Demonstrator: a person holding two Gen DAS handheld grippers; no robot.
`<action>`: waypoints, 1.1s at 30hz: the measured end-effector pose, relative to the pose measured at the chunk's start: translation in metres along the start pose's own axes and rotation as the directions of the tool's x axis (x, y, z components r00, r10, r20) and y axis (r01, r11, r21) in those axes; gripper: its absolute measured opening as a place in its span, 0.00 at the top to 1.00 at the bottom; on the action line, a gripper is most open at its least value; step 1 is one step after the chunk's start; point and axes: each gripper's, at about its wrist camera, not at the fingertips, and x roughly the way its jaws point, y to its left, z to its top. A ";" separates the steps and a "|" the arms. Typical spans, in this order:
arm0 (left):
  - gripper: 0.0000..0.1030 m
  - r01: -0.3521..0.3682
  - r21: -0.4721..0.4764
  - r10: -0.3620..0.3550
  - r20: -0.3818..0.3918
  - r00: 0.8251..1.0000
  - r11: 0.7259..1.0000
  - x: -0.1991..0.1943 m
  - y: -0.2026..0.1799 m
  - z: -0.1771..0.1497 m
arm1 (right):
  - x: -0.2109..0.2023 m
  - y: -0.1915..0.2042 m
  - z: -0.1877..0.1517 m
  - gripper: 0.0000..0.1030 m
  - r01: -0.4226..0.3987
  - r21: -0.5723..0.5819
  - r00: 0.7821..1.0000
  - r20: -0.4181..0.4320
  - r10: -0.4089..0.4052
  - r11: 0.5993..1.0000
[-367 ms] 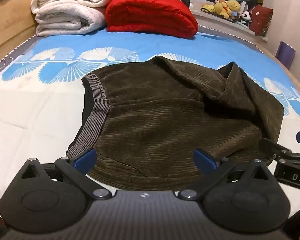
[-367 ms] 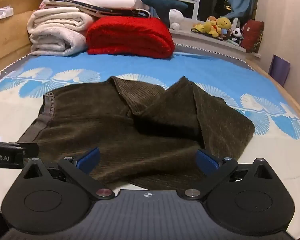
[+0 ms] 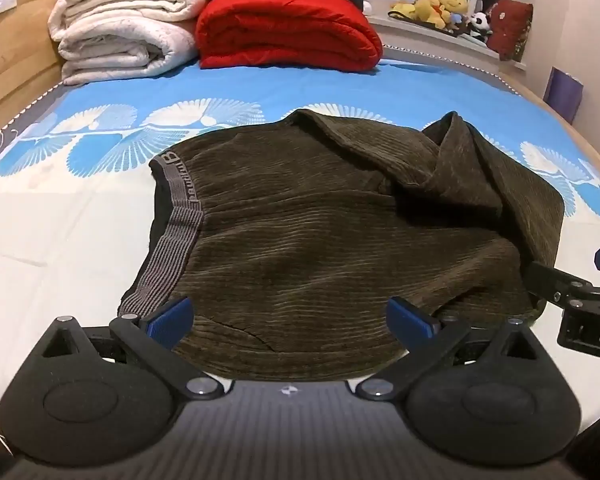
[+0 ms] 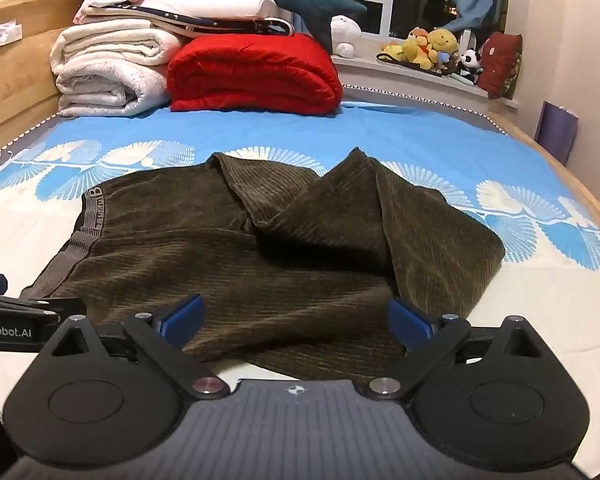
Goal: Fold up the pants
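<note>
1. Left wrist view: the left claw [image 3: 290, 318] stands wide apart with nothing pinched, its blue pads [image 3: 171, 316] poised over the near hem of the pants [image 3: 320, 240], just right of the waistband [image 3: 172, 236]
2. Right wrist view: the right claw [image 4: 296, 318] is likewise spread apart and empty, hovering at the near edge of the pants [image 4: 240, 256], which lie directly ahead of it on the bed [image 4: 520, 312]
3. Step in hand, as I judge it: an approach between folds; the pants look already doubled over, with one more fold likely left
4. Next move likely calls for both claws to drop onto the near edge and pinch all layers together
5. Dark olive corduroy, ribbed, bunched into ridges beyond the right claw; grey lettered waistband to the left
</note>
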 end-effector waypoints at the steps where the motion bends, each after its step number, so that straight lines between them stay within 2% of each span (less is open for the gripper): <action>1: 0.00 0.001 0.001 -0.001 -0.001 1.000 1.000 0.001 -0.001 0.000 | -0.003 -0.003 -0.002 0.05 -0.001 0.003 1.000 -0.004 0.001 1.000; 8: 0.00 0.011 0.002 -0.011 0.000 1.000 1.000 0.003 -0.004 0.000 | -0.012 -0.018 -0.010 0.05 0.016 0.041 1.000 -0.001 -0.016 0.999; 15: 0.00 0.023 -0.013 -0.023 0.003 1.000 1.000 0.004 -0.001 0.000 | -0.009 -0.015 -0.010 0.05 0.009 0.046 1.000 -0.004 -0.009 0.999; 23: 0.00 0.006 -0.011 -0.006 0.008 1.000 1.000 0.005 -0.002 0.000 | -0.007 -0.013 -0.010 0.05 0.010 0.052 1.000 -0.009 -0.010 0.999; 28: 0.00 0.076 -0.021 -0.077 -0.046 0.996 0.997 0.010 -0.003 -0.001 | -0.005 -0.011 -0.010 0.05 -0.023 0.054 0.999 -0.032 0.025 0.998; 33: 0.00 0.080 0.024 -0.079 -0.048 0.996 0.996 0.011 -0.010 -0.002 | -0.005 -0.008 -0.010 0.05 -0.006 0.028 1.000 -0.020 0.007 1.000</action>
